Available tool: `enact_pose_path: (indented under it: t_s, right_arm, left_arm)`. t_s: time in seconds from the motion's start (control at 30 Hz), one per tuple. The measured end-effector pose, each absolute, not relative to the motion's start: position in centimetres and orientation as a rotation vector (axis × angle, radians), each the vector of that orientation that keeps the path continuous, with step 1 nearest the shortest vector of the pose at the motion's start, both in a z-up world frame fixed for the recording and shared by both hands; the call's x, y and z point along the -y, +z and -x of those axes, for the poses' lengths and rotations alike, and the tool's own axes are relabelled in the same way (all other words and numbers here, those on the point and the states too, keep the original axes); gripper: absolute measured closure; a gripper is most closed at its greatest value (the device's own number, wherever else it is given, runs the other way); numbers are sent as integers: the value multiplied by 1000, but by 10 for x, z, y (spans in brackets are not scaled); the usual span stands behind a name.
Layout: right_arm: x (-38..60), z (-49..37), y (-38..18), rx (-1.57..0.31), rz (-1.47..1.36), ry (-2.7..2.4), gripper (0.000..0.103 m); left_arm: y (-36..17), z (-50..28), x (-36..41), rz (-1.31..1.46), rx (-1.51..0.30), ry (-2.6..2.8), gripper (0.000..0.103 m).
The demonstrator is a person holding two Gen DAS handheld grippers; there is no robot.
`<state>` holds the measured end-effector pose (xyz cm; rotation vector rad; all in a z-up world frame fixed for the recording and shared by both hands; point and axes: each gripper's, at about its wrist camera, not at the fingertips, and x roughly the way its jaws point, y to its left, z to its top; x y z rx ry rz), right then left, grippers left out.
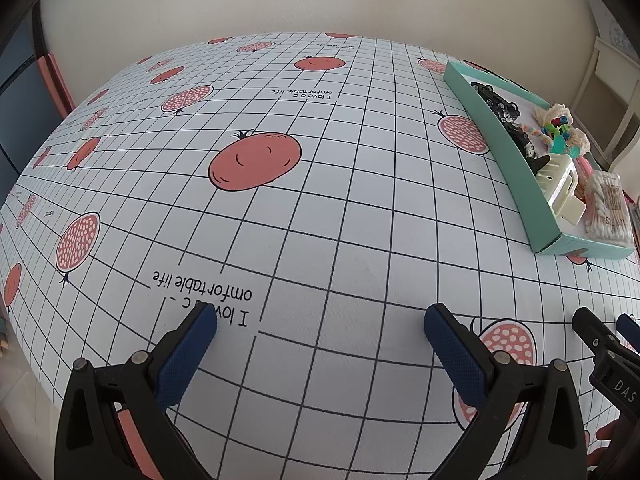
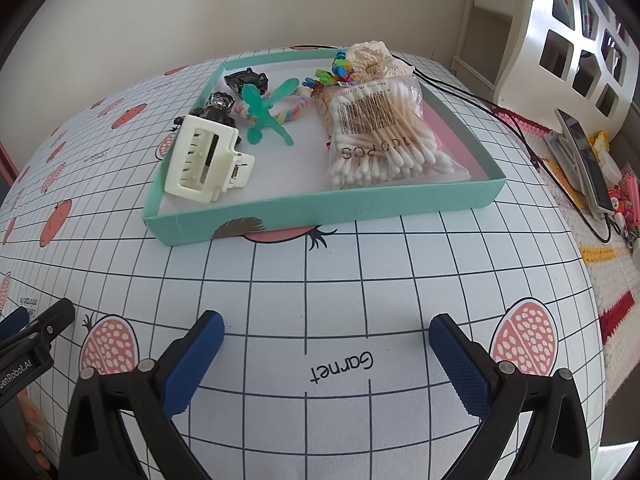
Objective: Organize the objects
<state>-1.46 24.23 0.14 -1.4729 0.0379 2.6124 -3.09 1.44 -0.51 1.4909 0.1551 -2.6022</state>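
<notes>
A shallow teal tray [image 2: 320,210] sits on the far part of the desk [image 2: 360,280]. It holds a cream hair claw [image 2: 200,160] at near left, a bag of cotton swabs [image 2: 380,136] at right, a green dragonfly toy [image 2: 268,110], black toy figures [image 2: 218,106] and a cream scrunchie [image 2: 372,58]. The left tool [image 1: 320,320] and right tool [image 2: 326,326] hover spread wide, holding nothing.

Hidden and cut off

The shallow teal cardboard tray [image 1: 516,184] wall is hiding part of the black toy figures [image 1: 496,102]; the frame edge is cropping the clear cotton-swab bag [image 1: 606,210].
</notes>
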Motion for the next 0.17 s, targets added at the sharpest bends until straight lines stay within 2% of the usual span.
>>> enact_pose_path:
  t_s: [0.17]
  right_arm:
    - [-242, 15, 1, -39, 1473, 2612, 0]
  left_arm:
    - [-5, 31, -15, -1490, -156, -2602, 0]
